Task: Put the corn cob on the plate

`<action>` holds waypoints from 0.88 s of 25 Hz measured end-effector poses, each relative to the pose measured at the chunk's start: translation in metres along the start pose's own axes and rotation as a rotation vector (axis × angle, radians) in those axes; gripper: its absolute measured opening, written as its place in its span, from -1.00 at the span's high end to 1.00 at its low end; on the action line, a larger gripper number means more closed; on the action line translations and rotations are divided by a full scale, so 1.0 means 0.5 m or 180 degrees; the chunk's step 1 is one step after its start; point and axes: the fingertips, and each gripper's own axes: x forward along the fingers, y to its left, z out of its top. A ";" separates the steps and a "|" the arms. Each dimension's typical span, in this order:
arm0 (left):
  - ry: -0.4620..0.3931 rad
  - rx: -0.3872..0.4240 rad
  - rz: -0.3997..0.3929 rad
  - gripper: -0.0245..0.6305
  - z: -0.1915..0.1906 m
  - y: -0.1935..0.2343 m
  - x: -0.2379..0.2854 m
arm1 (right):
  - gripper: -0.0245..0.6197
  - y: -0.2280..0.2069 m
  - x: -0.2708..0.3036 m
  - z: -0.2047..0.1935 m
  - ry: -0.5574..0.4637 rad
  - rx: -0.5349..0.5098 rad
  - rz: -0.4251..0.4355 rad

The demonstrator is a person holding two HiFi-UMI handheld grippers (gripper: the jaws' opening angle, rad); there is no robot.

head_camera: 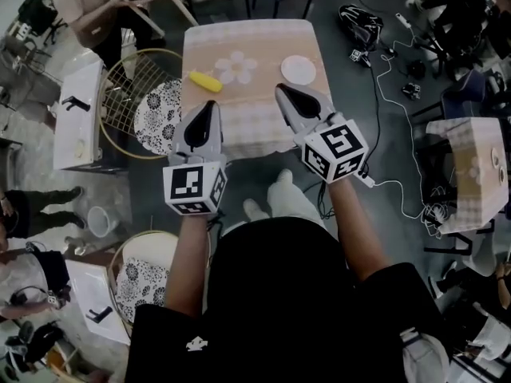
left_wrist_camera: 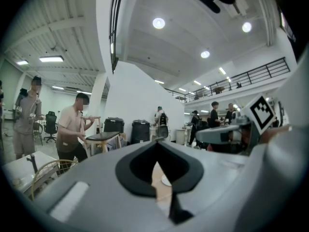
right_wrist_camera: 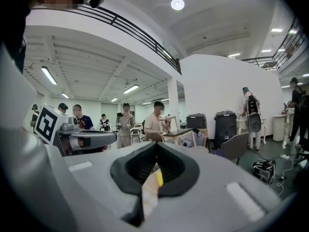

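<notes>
On the cloth-covered table (head_camera: 263,118), far-left part: corn cob (head_camera: 205,80), lying flat and slanted, well apart from the empty plate (head_camera: 298,69) at the far-right. A flower print lies betw. them. L gripper (head_camera: 210,104) and R gripper (head_camera: 280,88) hover over the near half of the table, both w/ jaws pressed together and nothing betw. them. Neither touches the cob.

Step in hand (judged): approach; pick not yet begun.

To do it well:
- Use the L gripper, since its tip is the nearer to the cob.
- Spread the jaws wide before coming down.
- Straddle the cob across its short axis, near mid-length, w/ pads on the flanks, not the ends. A round cob prob. rolls if nudged from one side.
- Close firmly and lift clear of the cloth.
- Carry level over the print and lower to the plate's centre.
- Release only once the cob rests.
- Keep the R gripper off the plate's rim meanwhile.
</notes>
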 end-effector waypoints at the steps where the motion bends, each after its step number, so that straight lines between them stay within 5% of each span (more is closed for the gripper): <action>1: -0.0003 0.0002 0.0001 0.90 0.000 0.001 0.002 | 0.92 -0.003 0.002 0.000 -0.0001 0.0009 -0.0005; 22: 0.0054 -0.0072 0.0317 0.90 -0.013 0.050 0.099 | 0.92 -0.098 0.076 0.007 -0.0002 0.0049 0.0082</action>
